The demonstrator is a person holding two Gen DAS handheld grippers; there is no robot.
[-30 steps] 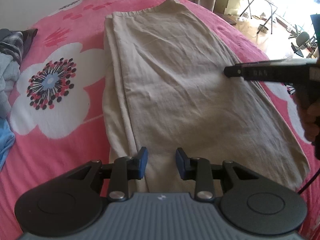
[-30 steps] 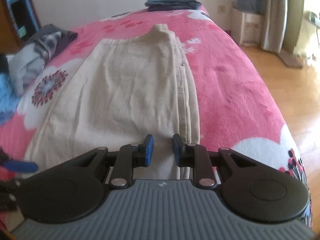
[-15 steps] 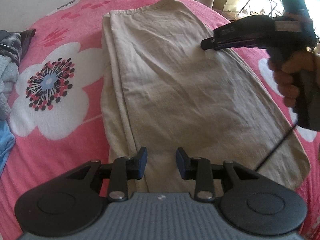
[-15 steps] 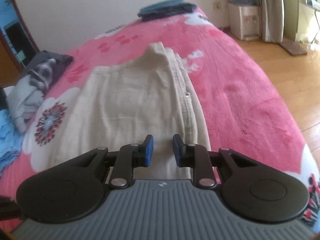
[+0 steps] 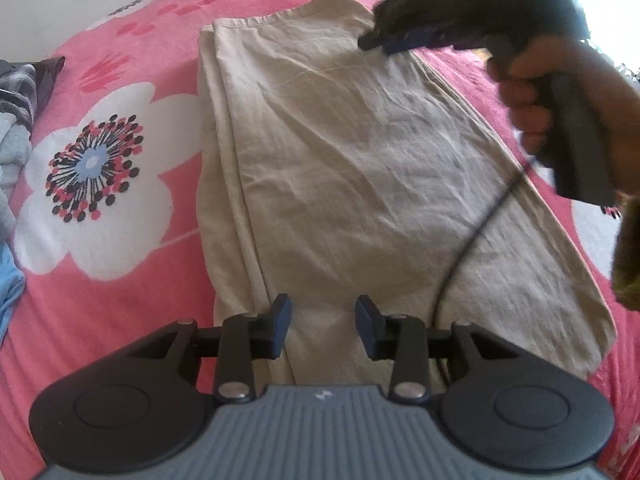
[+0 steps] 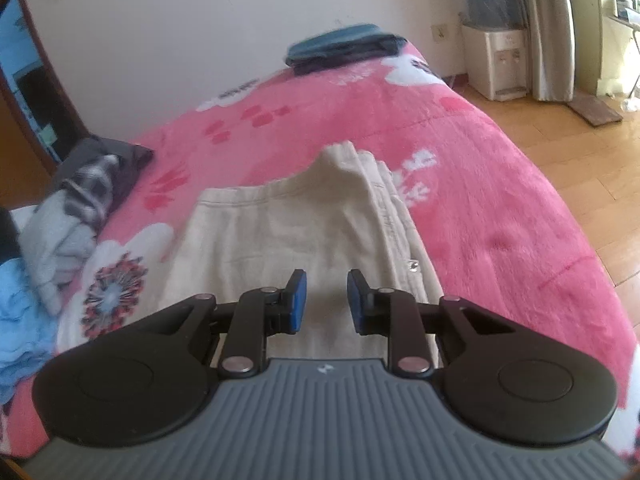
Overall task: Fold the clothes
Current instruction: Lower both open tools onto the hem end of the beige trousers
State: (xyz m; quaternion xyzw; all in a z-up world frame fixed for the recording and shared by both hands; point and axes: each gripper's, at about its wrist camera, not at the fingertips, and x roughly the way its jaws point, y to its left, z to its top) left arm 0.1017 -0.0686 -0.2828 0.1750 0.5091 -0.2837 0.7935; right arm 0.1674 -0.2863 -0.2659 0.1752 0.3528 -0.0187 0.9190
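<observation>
Beige trousers lie folded lengthwise on the pink flowered bedspread. My left gripper hovers over their near end; its jaws are opening and the pads press on nothing. A hand carries my right gripper above the far right part of the cloth. In the right wrist view, the right gripper stands open over the trousers, nothing between its blue pads, with the waistband end ahead of it.
A heap of unfolded clothes and a blue garment lie at the left of the bed. A folded dark stack sits at the far end. The wooden floor is on the right. A black cable trails across the trousers.
The right gripper has travelled over the trousers toward their far end, and the far wall now fills more of its view. The left jaws have spread a little wider.
</observation>
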